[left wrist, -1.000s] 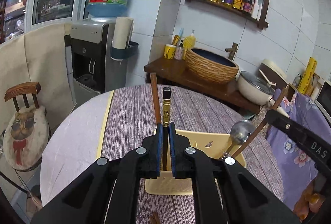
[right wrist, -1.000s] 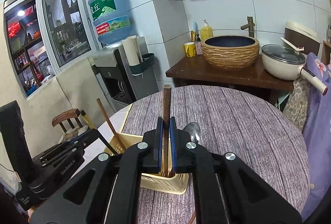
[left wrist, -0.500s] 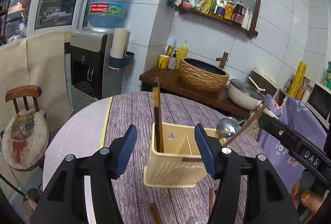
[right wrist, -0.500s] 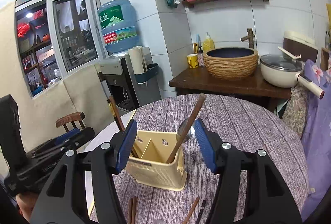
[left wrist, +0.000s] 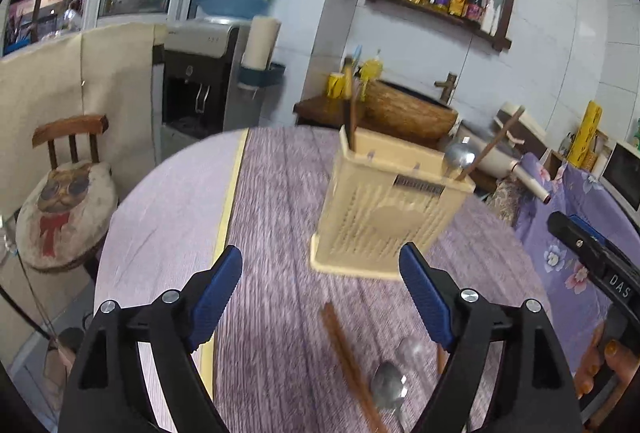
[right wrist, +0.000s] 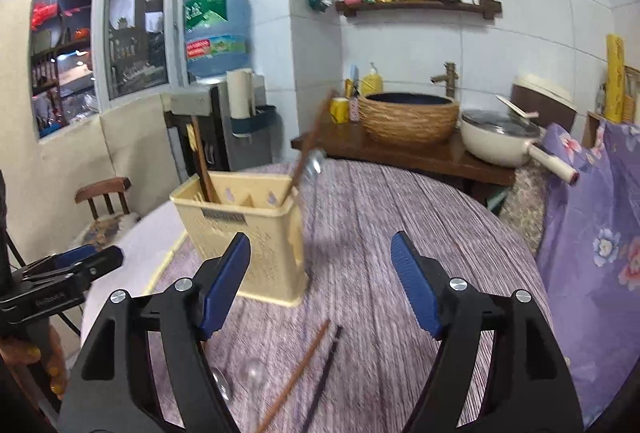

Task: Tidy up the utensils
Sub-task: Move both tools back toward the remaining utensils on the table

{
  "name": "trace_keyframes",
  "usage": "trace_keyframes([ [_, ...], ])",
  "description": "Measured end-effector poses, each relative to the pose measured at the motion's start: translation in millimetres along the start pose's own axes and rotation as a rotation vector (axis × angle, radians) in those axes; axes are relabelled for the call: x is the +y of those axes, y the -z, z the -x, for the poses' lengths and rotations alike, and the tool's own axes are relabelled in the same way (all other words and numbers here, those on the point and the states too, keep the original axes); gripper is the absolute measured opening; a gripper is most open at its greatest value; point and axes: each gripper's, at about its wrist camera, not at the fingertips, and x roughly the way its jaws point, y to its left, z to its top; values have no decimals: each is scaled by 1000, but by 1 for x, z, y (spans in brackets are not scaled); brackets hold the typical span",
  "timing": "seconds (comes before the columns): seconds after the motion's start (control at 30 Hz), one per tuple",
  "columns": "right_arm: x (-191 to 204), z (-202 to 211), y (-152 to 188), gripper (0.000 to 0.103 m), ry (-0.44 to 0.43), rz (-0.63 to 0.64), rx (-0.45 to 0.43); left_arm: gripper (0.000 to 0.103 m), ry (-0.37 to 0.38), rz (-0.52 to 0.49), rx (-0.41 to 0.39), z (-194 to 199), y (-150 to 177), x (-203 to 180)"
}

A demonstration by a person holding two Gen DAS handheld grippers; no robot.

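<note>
A cream utensil holder [left wrist: 388, 209] [right wrist: 248, 233] stands on the round purple-clothed table [left wrist: 272, 193]. Dark chopsticks [left wrist: 352, 113] [right wrist: 200, 161] stand in its left compartment. A brown chopstick [left wrist: 492, 145] [right wrist: 308, 153] and a metal spoon [left wrist: 460, 155] lean in its right one. Loose on the cloth lie brown chopsticks [left wrist: 348, 361] [right wrist: 300, 365], a dark chopstick [right wrist: 324, 373], a metal spoon [left wrist: 390, 389] and a clear spoon [right wrist: 248, 381]. My left gripper [left wrist: 320, 253] and right gripper [right wrist: 320, 241] hover short of the holder. Their jaws are opening, with nothing between them.
A water dispenser [left wrist: 208, 73] and a chair with a cat cushion [left wrist: 64, 201] stand beyond the table's left. A wooden counter carries a woven basin [right wrist: 408, 117] and a cream pan [right wrist: 500, 137]. Purple flowered cloth [right wrist: 592, 217] hangs at the right.
Both grippers were shut on chopsticks above the holder. They let them go into its compartments, spread wide, and drew back and lower, so loose utensils on the cloth came into view.
</note>
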Motion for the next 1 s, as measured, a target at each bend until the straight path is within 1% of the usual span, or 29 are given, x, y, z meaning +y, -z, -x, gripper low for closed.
trace_keyframes([
  [0.13, -17, -9, 34, 73, 22, -58, 116, 78, -7, 19, 77, -8, 29, 9],
  [0.27, -21, -22, 72, 73, 27, -77, 236, 67, 8, 18, 149, -16, 50, 11],
  [0.33, -19, -27, 87, 69, 36, -78, 274, 63, 8, 8, 173, -19, 59, 10],
  [0.4, -16, -32, 99, 68, 35, -80, 309, 55, 2, 0, 197, -23, 67, 10],
  [0.47, -15, -36, 108, 67, 32, -89, 336, 52, 9, 11, 224, -28, 72, 11],
  [0.53, -12, -39, 115, 67, 31, -86, 357, 50, 24, 13, 248, -31, 77, 9],
  [0.77, -5, -41, 130, 67, 39, -73, 372, 46, 39, -30, 272, -37, 86, -8],
  [0.87, -4, -39, 132, 67, 47, -72, 370, 42, 13, -68, 275, -42, 89, -14],
  [0.93, -4, -38, 132, 67, 48, -72, 370, 41, 6, -64, 289, -46, 91, -14],
  [1.0, -4, -39, 132, 67, 49, -70, 370, 40, -4, -67, 285, -45, 91, -14],
])
